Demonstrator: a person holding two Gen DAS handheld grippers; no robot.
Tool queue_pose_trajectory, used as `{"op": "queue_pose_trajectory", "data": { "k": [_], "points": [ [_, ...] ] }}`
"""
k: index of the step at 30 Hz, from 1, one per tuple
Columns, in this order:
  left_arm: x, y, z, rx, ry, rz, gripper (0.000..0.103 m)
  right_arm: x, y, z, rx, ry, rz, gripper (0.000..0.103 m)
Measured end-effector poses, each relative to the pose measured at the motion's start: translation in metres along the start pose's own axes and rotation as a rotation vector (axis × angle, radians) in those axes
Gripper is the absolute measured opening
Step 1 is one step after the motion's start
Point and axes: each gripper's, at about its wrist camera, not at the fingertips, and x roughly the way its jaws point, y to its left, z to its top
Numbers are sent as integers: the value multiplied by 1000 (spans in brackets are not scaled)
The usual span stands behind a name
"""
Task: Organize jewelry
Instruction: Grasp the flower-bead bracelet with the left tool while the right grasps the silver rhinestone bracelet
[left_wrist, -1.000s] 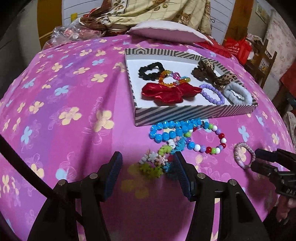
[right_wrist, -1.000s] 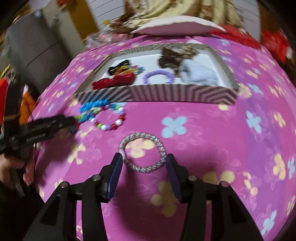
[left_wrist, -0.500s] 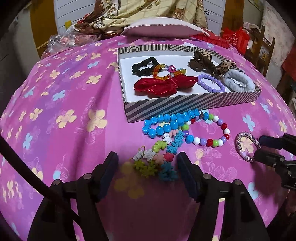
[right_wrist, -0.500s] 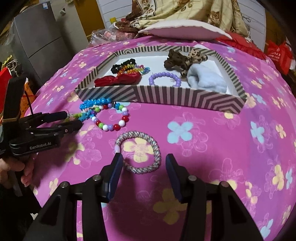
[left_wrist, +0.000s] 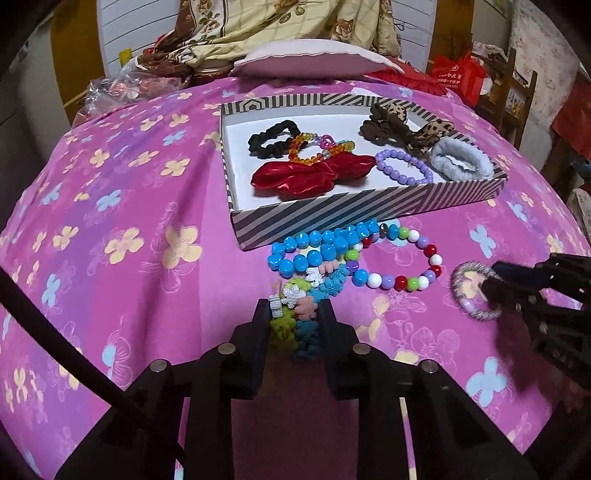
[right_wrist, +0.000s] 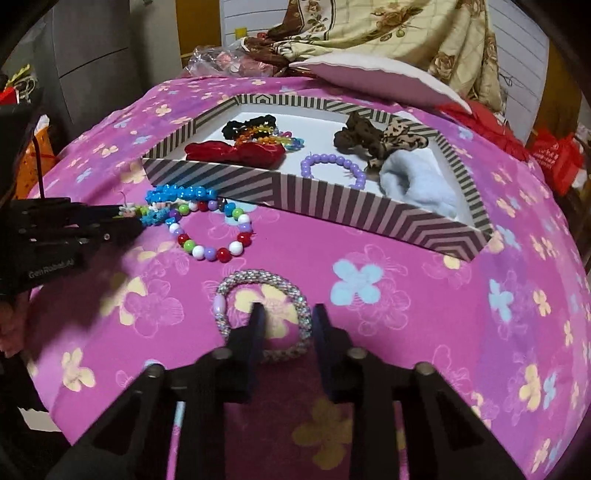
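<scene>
A striped box (left_wrist: 332, 218) on the pink flowered cloth holds scrunchies and bead bracelets. In front of it lie a blue bead bracelet (left_wrist: 314, 251), a multicoloured bead bracelet (left_wrist: 406, 282) and a flower-shaped bracelet (left_wrist: 295, 295). My left gripper (left_wrist: 293, 314) is closing, and its pads press the near end of the flower-shaped bracelet. To the right lies a silver beaded bracelet (right_wrist: 258, 277). My right gripper (right_wrist: 290, 317) is shut on its near right rim, one finger inside the ring and one outside. The left wrist view shows the same grip from the side, at the right gripper (left_wrist: 491, 284).
Behind the box (right_wrist: 332, 203) lie a pale pillow (left_wrist: 314, 62), a folded floral blanket (left_wrist: 280, 26) and a plastic bag (left_wrist: 118, 86). A red bag (left_wrist: 458, 77) and a wooden chair (left_wrist: 517, 92) stand at the right. The cloth slopes away at both sides.
Both grippers went from open to shut: the left on the flower-shaped bracelet, the right on the silver bracelet's rim. Both hands barely moved.
</scene>
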Motion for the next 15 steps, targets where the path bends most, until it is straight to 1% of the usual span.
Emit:
{"op": "queue_pose_trajectory", "data": {
  "k": [2, 4, 5, 10, 12, 15],
  "points": [
    [-8, -1, 1, 3, -10, -40, 8, -1, -2, 0, 12, 6, 10, 7],
    [-16, -5, 1, 11, -16, -74, 8, -6, -5, -2, 33, 2, 18, 7],
    [-20, -7, 2, 18, -24, -81, 8, -9, -7, -2, 41, -7, 19, 7],
    [-38, -11, 2, 34, -49, -110, 8, -38, -25, -2, 123, -115, 47, 7],
    [-41, -8, 2, 20, -53, -124, 8, -40, -31, -2, 153, -127, 50, 7],
    [-47, -2, 3, 3, -67, -148, 8, -38, -36, -2, 185, -122, 57, 7]
  ]
}}
